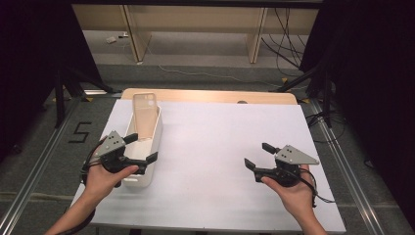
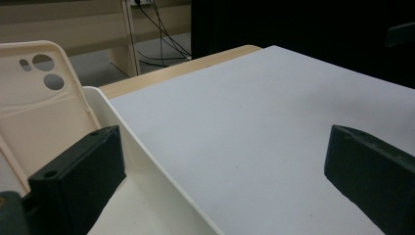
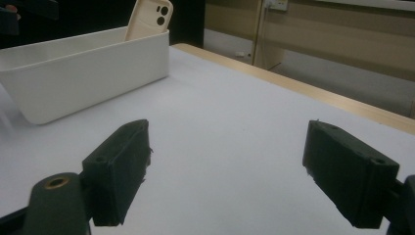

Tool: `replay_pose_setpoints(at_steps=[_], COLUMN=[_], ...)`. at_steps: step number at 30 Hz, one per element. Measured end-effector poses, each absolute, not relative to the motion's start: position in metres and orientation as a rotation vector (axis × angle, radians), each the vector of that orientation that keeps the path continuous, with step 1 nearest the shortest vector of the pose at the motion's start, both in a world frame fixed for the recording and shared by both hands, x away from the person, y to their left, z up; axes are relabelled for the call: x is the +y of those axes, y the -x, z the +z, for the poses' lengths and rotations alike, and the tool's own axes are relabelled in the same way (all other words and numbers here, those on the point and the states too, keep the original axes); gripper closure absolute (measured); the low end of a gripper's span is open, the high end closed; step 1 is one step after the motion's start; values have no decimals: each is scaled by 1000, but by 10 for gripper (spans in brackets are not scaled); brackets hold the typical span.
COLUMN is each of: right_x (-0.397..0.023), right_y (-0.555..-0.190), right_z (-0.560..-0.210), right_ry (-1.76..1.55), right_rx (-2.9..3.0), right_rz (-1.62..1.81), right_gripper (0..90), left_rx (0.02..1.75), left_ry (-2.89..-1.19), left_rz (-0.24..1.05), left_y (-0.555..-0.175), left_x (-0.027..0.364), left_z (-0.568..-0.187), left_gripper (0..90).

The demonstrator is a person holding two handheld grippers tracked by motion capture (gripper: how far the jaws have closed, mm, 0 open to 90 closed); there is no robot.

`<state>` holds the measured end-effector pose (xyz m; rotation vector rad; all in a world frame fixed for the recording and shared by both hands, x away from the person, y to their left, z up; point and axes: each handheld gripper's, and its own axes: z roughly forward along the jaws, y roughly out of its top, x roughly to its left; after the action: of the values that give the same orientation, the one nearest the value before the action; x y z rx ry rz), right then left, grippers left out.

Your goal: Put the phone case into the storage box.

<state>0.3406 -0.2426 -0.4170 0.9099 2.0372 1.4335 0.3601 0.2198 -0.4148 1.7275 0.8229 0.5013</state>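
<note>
- Left of frame: beige phone case [image 1: 145,116] stands propped inside white bin [image 1: 152,147]; judged placed.
- Left claw [image 1: 143,148] spread apart, straddling the bin wall.
- Right claw [image 1: 258,155] apart, empty, over the worktop [image 1: 215,147].

The right tongs [image 3: 227,171] stand with their two black, blocky jaws spread wide apart and nothing between them; below them lies the pale grey sheet covering the worktop [image 3: 230,112]; a light wooden edge of the worktop [image 3: 293,85] runs along the far side; at upper left a long white plastic box with an open top [image 3: 83,78] rests on the sheet, well apart from the jaws; a cream-coloured phone case with round camera holes [image 3: 149,17] sticks up tilted out of the box's far end; beyond the worktop stand pale wooden furniture panels [image 3: 313,29] and a grey floor [image 3: 362,90].
</note>
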Motion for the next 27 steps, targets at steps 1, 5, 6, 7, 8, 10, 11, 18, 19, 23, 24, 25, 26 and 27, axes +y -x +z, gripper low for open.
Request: replay_pose_setpoints(at_steps=[1,5,6,7,8,10,11,18,19,23,24,25,26,27], right_x=[-244,-244,-244,-243,-243,-242,-242,-244,-244,-247,-246,-246,-247,-247], right_y=[-340,-339,-339,-340,-340,-339,-339,-334,-335,-331,-331,-331,-331,-331], right_z=[-416,-416,-416,-417,-417,-417,-418,-420,-421,-420,-420,-420,-420,-420], right_ry=[-915,-915,-915,-907,-906,-906,-904,-911,-891,-913,-917,-917,-905,-911], right_rx=[2062,2060,2061,2048,2048,2051,2037,2046,2031,2050,2037,2033,2038,2035], right_rz=[1407,1414,1414,1432,1434,1430,1436,1442,1457,1433,1440,1443,1436,1439], right_gripper=[190,190,190,190,190,190,190,190,190,190,190,190,190,190], left_rx=[820,815,810,808,805,805,801,800,799,798,798,797,799,805], left_ry=[-1730,-1707,-1710,-1705,-1707,-1714,-1712,-1719,-1719,-1720,-1724,-1725,-1724,-1721], left_rz=[502,517,520,516,516,513,508,503,501,498,500,501,499,500], left_y=[-360,-357,-356,-356,-356,-355,-356,-354,-354,-352,-352,-352,-352,-352], left_x=[220,222,223,223,223,224,224,223,223,223,224,224,224,224], left_z=[-416,-418,-418,-418,-418,-419,-420,-422,-422,-424,-424,-424,-424,-424], left_gripper=[8,19,19,19,18,14,13,9,9,8,8,8,8,8])
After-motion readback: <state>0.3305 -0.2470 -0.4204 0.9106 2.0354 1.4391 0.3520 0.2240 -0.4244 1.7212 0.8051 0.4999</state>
